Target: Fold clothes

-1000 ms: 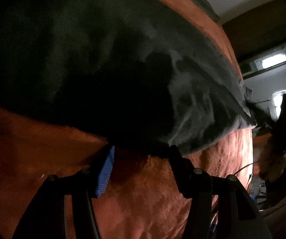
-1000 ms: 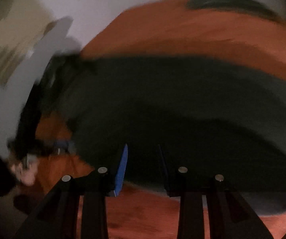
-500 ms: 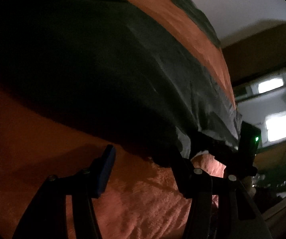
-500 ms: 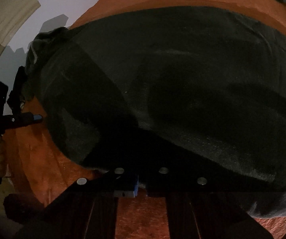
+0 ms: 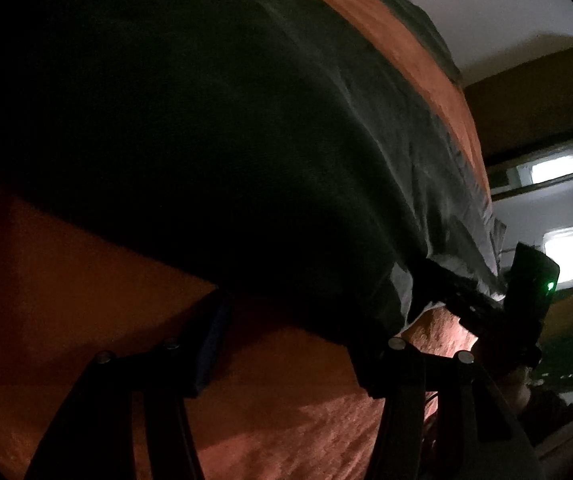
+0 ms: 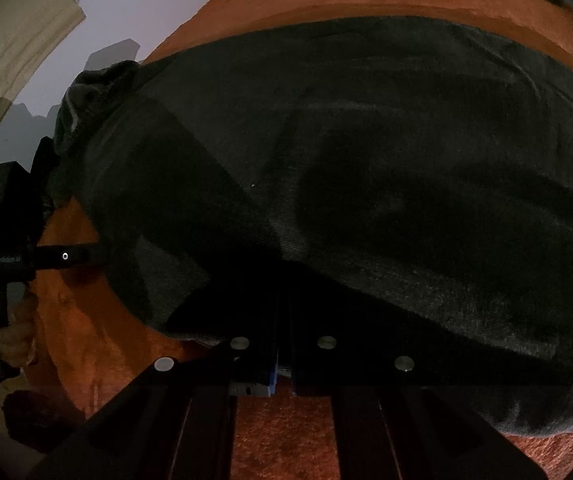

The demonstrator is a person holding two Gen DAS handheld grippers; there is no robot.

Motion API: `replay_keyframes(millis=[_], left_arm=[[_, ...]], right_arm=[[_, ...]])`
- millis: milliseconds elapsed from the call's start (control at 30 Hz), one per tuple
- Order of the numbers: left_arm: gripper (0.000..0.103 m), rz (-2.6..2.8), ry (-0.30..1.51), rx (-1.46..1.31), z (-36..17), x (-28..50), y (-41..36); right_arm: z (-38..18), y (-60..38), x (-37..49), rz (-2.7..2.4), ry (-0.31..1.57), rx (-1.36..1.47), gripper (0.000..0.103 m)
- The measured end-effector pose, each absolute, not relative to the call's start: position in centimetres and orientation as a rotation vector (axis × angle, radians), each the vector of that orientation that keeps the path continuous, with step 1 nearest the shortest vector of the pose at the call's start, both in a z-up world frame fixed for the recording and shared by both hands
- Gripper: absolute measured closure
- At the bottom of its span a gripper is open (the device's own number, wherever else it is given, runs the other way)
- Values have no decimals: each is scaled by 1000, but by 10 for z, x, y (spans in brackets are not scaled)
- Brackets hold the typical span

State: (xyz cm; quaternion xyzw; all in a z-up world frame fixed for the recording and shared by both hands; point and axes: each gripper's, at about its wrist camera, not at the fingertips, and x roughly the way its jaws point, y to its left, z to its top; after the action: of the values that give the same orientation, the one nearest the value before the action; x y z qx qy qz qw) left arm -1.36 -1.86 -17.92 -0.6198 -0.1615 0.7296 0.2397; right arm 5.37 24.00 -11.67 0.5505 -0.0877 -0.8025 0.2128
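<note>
A dark grey garment (image 5: 246, 140) lies spread on an orange blanket (image 5: 86, 280). My left gripper (image 5: 290, 332) is open at the garment's near hem, its fingertips lost in shadow at the hem and bare blanket showing between the jaws. In the right wrist view my right gripper (image 6: 284, 320) is shut, jaws together on the near hem of the garment (image 6: 366, 160). The left wrist view shows the right gripper's black body (image 5: 486, 308) at the garment's right corner. The left gripper's finger (image 6: 66, 256) reaches the garment's left edge, with a person's hand (image 6: 6, 332) behind it.
Another dark cloth (image 5: 406, 12) lies at the blanket's far edge. A white wall and a beige curtain (image 6: 14, 40) are beyond the bed on the left, a brown cupboard (image 5: 534, 100) and bright windows (image 5: 554, 168) on the right. Orange blanket (image 6: 286, 420) shows near me.
The right gripper came down to the garment's near hem and its jaws closed on it. The garment settled flatter. The left gripper's jaws stayed apart at the hem.
</note>
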Motion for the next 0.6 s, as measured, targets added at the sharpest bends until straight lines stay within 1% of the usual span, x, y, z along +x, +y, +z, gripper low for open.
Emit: replay_keyframes(millis=[167, 267, 367, 467, 600], left_arm=[[46, 2032, -376, -1723, -180, -12, -11], [46, 2031, -411, -1792, -173, -14, -8], [46, 2029, -424, -1765, -153, -10, -4], [46, 2134, -271, -1711, -125, -5, 10], [46, 2181, -195, -1657, -113, -9, 24]], right_arm=[[-114, 245, 59, -2219, -255, 1526, 101], [-113, 251, 60, -2218, -261, 1525, 101], [-114, 251, 61, -2221, -261, 1521, 101], [-114, 253, 63, -2222, -263, 1519, 101], [-114, 255, 65, -2233, -286, 1519, 101]])
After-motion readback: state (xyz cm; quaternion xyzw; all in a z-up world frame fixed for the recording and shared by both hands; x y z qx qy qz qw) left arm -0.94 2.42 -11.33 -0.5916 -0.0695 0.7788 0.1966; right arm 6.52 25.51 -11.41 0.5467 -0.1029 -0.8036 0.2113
